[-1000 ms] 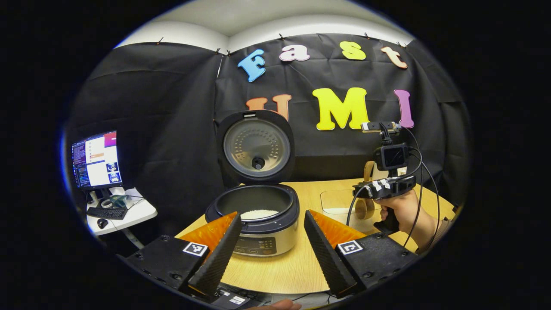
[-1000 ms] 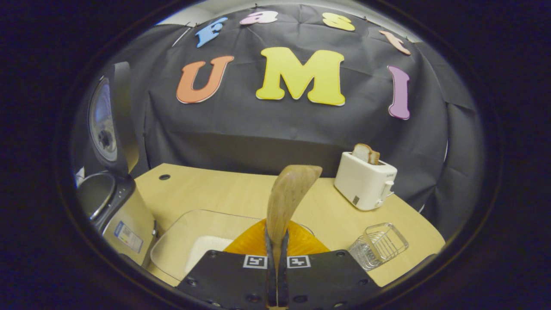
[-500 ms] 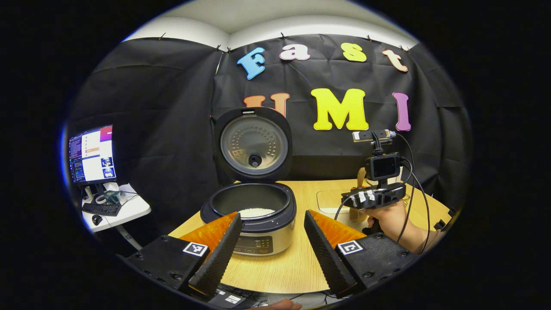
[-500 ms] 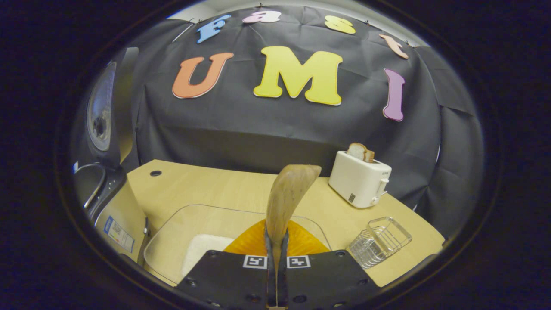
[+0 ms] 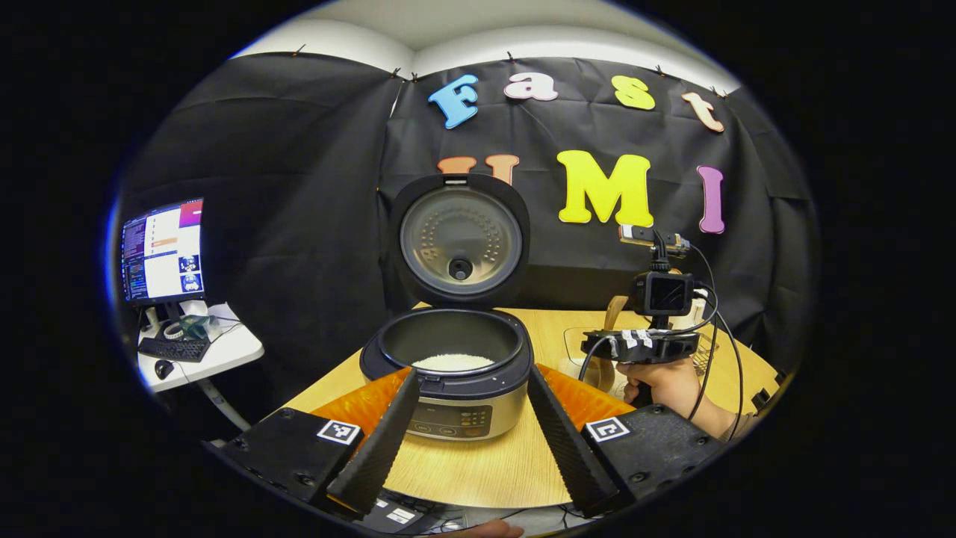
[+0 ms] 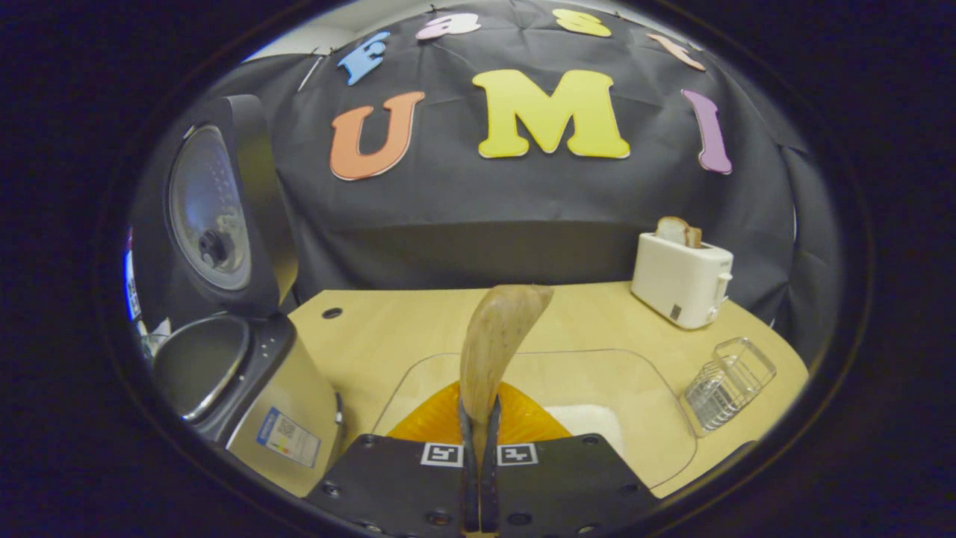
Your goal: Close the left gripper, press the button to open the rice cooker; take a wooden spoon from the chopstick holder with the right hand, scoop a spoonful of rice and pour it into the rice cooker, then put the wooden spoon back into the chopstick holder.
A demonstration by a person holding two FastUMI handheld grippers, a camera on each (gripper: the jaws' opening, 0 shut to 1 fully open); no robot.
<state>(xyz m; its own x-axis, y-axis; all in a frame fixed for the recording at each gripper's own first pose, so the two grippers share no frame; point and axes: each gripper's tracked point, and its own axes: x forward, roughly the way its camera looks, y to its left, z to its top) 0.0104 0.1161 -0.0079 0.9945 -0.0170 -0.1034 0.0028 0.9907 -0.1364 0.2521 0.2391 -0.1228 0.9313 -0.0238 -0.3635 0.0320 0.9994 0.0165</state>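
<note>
The rice cooker (image 5: pixel 447 373) stands open near the front of the worktop (image 5: pixel 485 467), its lid (image 5: pixel 460 239) tipped up and back, with a low heap of white rice (image 5: pixel 453 362) in the inner pot. The left gripper (image 5: pixel 469 422) hangs in front of the cooker with its fingers spread wide apart, gripping nothing, the cooker's control panel showing between them. To the right of the cooker, a hand (image 5: pixel 665 382) holds the right gripper (image 6: pixel 479 437), whose fingers are pressed together on the handle of the wooden spoon (image 6: pixel 497 340); the spoon's bowl points up and away, over a clear tray (image 6: pixel 642 403) with a white patch of rice in it. Farther right sit a wire chopstick holder (image 6: pixel 728 373) and a white toaster (image 6: pixel 681 280) with bread in it. A monitor (image 5: pixel 163 250) glows on a side stand at far left.
</note>
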